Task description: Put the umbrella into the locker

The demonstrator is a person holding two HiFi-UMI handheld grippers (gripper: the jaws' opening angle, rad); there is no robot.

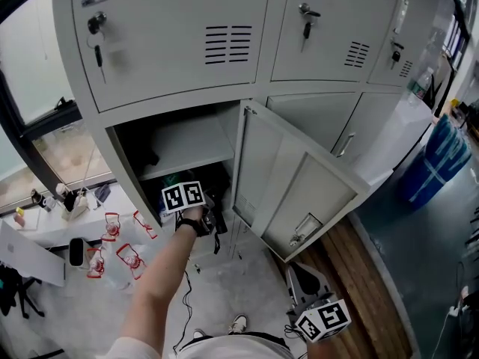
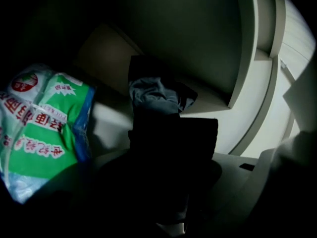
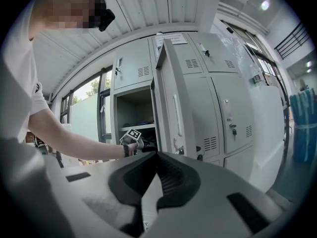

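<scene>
I note my left tongs (image 1: 206, 217) wide inside the lower compartment of the locker (image 1: 120, 155), umbrella (image 2: 158, 95) at their twelve o'clock, seemingly to release it there; my right tongs (image 3: 149, 188), closed and empty, wait at four o'clock.

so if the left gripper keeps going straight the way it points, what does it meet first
Most likely the dark bundle topped with blue-grey fabric, probably the umbrella, dead ahead of the left gripper. Depth is unclear in the shadow.
</scene>
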